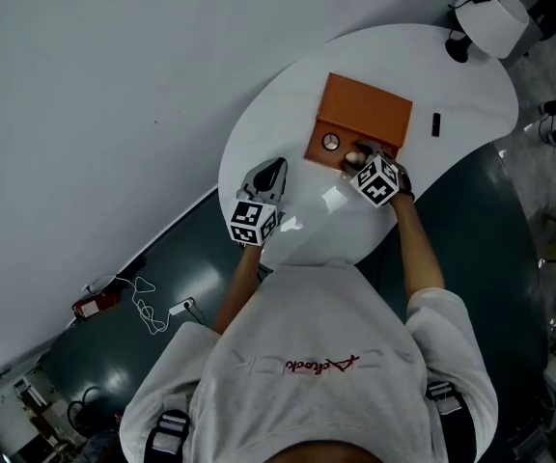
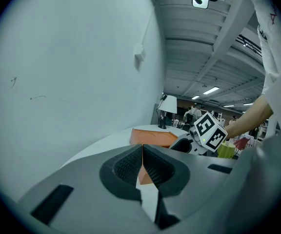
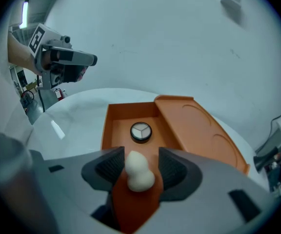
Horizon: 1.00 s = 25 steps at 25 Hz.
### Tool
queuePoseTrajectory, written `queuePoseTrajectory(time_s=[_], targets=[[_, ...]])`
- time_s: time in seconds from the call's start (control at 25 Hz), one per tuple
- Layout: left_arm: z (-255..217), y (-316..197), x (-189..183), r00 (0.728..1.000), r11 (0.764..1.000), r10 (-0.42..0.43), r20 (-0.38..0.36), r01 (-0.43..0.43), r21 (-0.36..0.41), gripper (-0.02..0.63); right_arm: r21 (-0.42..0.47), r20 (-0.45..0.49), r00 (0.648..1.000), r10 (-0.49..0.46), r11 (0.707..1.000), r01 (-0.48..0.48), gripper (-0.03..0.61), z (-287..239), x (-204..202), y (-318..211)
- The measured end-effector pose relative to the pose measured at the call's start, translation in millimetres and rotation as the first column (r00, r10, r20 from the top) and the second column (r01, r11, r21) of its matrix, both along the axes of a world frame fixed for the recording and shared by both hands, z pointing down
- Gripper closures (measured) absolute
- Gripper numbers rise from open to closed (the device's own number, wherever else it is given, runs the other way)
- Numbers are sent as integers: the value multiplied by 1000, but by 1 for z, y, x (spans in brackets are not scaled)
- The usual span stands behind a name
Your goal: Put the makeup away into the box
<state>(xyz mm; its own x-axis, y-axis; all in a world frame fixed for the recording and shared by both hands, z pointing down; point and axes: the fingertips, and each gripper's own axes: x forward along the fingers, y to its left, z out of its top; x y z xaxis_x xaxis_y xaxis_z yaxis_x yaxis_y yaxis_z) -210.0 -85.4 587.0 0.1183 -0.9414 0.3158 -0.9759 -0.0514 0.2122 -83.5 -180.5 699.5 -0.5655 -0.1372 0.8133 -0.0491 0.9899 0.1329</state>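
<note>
Our R gripper (image 3: pixel 141 162) stands wide over the orange box (image 3: pixel 118 126). The cream sponge (image 3: pixel 139 174) lies loose btw its pads, inside the box near the round compact (image 3: pixel 141 132). L gripper (image 2: pixel 142 165) is closed, empty. Sponge is prob light and squashy, so we'd pinch its fat bulb gently.

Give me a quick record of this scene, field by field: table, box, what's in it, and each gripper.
Table: white, round
Box: orange, open, lid lying open beside it
In box: round compact; pale makeup sponge
Right gripper: over the box, jaws open, sponge between them, pads clear of it
Left gripper: jaws shut, empty, away from the box
Elsewhere on table: small black item
</note>
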Motion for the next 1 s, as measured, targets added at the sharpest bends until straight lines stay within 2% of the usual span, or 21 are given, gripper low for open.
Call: queuePoseTrajectory(time_s=[0.24, 0.28, 0.36, 0.44, 0.56, 0.68, 0.76, 0.84, 0.92, 1.0], targets=[[-4, -3, 3, 999, 999, 32, 2, -32, 10, 601, 47, 42, 998, 47, 998, -49, 368, -15, 0, -2], [-6, -3, 3, 999, 999, 38, 4, -38, 15, 601, 59, 53, 997, 61, 996, -64, 389, -20, 0, -3], [-11, -4, 4, 999, 998, 49, 7, -49, 28, 601, 91, 71, 994, 86, 992, -93, 508, -29, 1, -6], [-15, -5, 5, 998, 997, 60, 11, -60, 38, 601, 107, 86, 991, 102, 988, -111, 554, -36, 2, -6], [-18, -6, 7, 997, 996, 76, 14, -76, 45, 601, 80, 135, 979, 155, 983, -167, 557, -44, 3, -6], [-20, -5, 9, 996, 995, 90, 14, -90, 49, 601, 20, 195, 949, 247, 967, -256, 557, -54, 6, -8], [-22, -5, 11, 995, 993, 102, 16, -103, 53, 601, -41, 258, 905, 338, 940, -339, 557, -64, 10, -12], [-25, -5, 15, 993, 991, 117, 19, -118, 60, 601, -115, 331, 833, 444, 895, -431, 557, -77, 18, -18], [-29, -8, 19, 990, 988, 139, 19, -140, 69, 601, -192, 399, 736, 546, 835, -516, 558, -91, 31, -26], [-34, -13, 25, 986, 983, 166, 20, -167, 80, 601, -267, 459, 618, 638, 763, -588, 558, -106, 49, -33]])
